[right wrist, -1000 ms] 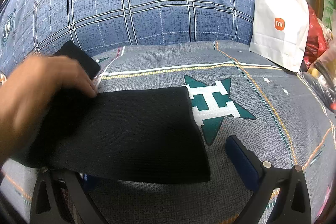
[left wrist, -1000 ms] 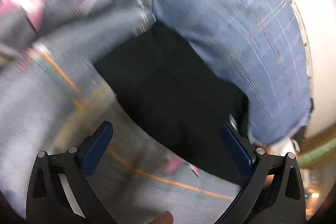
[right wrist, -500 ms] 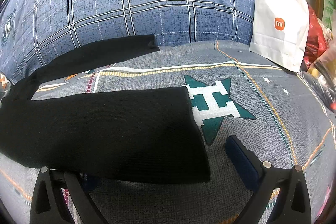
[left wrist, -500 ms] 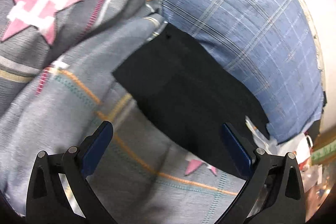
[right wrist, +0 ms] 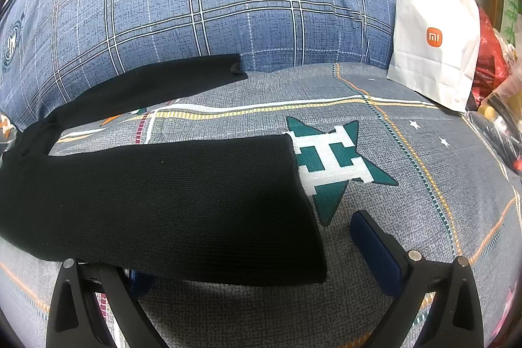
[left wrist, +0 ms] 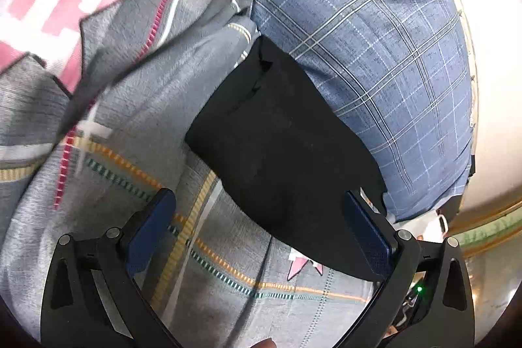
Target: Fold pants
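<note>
Black skeletal frames on left gripper [left wrist: 259, 234] and right gripper [right wrist: 251, 250], triangular cut-outs, silver screws at pivots; navy textured pads [left wrist: 368, 237] (green LED at five o'clock).

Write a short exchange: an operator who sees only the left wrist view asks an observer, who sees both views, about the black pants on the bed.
Operator: My view shows the pants as one black patch. How do the legs lie?
Observer: They are spread apart, with grey bedspread showing between them.
Operator: Is the right gripper holding anything?
Observer: No. The right gripper is open, and the near leg's cuff end lies over one of its fingers.
</note>
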`<action>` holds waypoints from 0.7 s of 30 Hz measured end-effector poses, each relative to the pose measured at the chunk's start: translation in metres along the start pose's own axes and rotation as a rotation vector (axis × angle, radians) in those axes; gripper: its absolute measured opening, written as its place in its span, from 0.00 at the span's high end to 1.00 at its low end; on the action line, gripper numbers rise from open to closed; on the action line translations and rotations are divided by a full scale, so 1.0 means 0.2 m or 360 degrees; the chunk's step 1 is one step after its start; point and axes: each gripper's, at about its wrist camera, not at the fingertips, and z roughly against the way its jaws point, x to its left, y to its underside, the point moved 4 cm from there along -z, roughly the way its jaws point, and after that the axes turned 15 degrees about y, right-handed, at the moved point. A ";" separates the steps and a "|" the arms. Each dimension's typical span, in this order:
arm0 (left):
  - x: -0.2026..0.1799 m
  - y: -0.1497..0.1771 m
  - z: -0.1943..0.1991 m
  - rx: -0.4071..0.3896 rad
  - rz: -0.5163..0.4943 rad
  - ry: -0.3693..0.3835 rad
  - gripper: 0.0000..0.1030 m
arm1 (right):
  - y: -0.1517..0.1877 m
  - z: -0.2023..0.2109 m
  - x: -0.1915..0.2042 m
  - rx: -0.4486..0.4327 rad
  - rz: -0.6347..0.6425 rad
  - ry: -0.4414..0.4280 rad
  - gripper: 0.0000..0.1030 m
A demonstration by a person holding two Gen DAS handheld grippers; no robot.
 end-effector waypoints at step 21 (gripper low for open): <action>0.02 -0.19 -0.14 -0.0084 0.0180 0.0440 0.14 | 0.00 0.01 0.00 0.0001 -0.0001 -0.0003 0.00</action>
